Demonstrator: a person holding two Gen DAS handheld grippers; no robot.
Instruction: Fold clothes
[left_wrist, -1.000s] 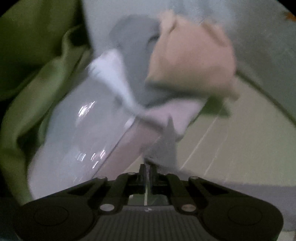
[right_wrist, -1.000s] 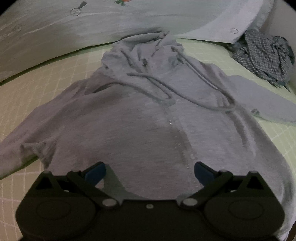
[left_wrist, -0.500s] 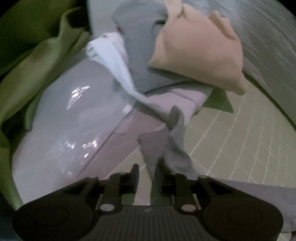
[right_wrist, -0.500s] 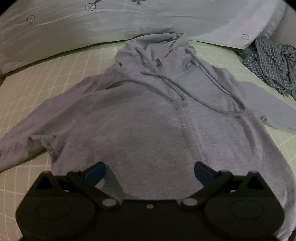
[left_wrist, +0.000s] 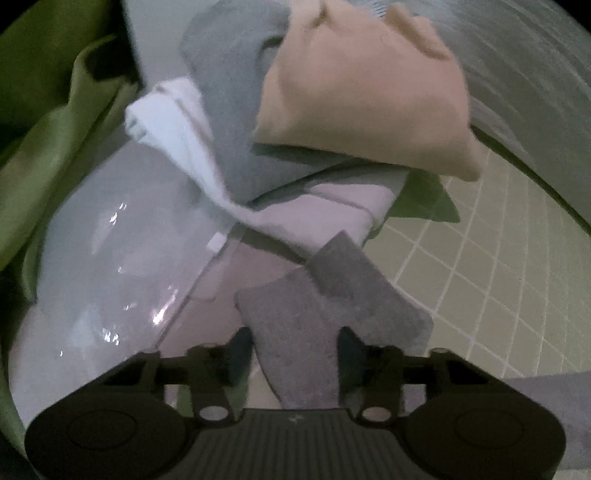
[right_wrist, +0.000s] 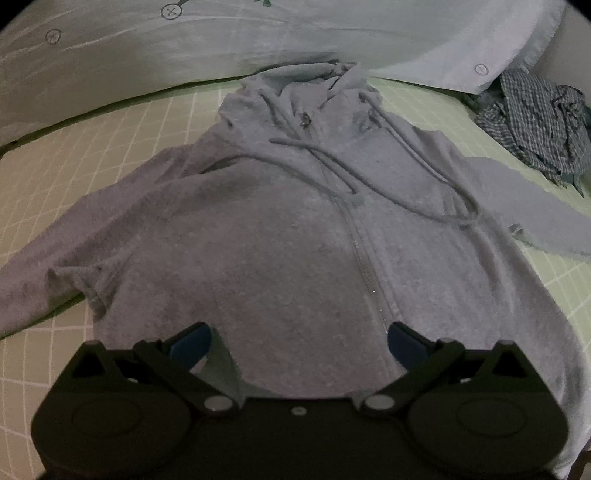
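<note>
Our left gripper (left_wrist: 295, 345) jaws opening w/ sleeve cuff (left_wrist: 325, 295) between fingers; it could snag, dragging hoodie (right_wrist: 295, 258). Right gripper (right_wrist: 299, 339) wide, empty.

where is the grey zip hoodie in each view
Left wrist: only the cuff end of a sleeve of the grey zip hoodie, lower centre, between the opening jaws.
Right wrist: whole grey zip hoodie spread flat, filling the centre.
Shared landmark: pale green grid-lined sheet under it.
</note>
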